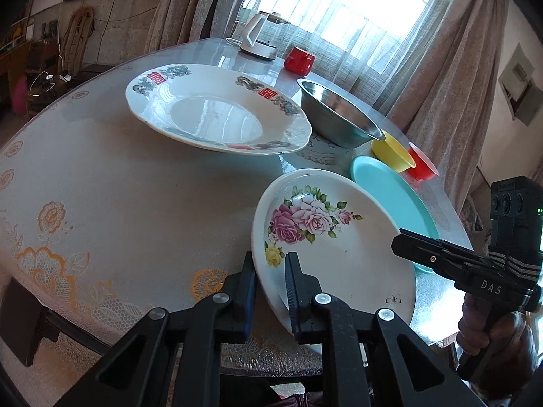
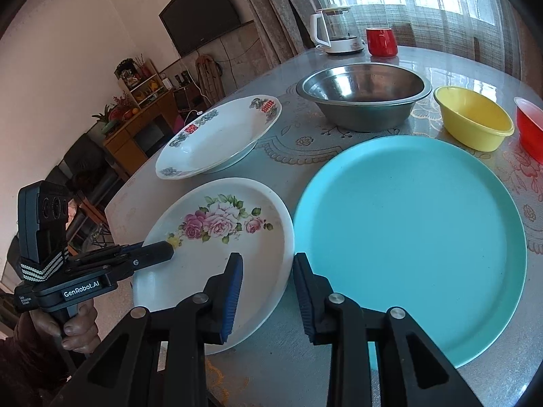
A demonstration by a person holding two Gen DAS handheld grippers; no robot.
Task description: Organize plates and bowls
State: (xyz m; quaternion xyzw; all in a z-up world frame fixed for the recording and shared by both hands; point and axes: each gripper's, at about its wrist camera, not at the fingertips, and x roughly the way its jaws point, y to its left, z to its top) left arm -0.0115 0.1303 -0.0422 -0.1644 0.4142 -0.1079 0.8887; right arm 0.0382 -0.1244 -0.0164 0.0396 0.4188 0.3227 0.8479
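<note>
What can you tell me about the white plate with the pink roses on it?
The rose plate is round, white and glossy, ceramic by its look, with pink and white roses, a yellow one and green leaves printed off-centre. It is empty and sits at the near table edge, right beside the teal plate. The left gripper straddles its rim, one finger inside, one outside. The right gripper hangs open over its other edge.

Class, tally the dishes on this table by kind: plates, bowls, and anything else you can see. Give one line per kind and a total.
Plates: 3 (floral plate, teal plate, plate with red characters)
Bowls: 3 (steel bowl, yellow bowl, red bowl)
Mugs: 1 (red mug)
Kettles: 1 (kettle)
Total: 8
</note>
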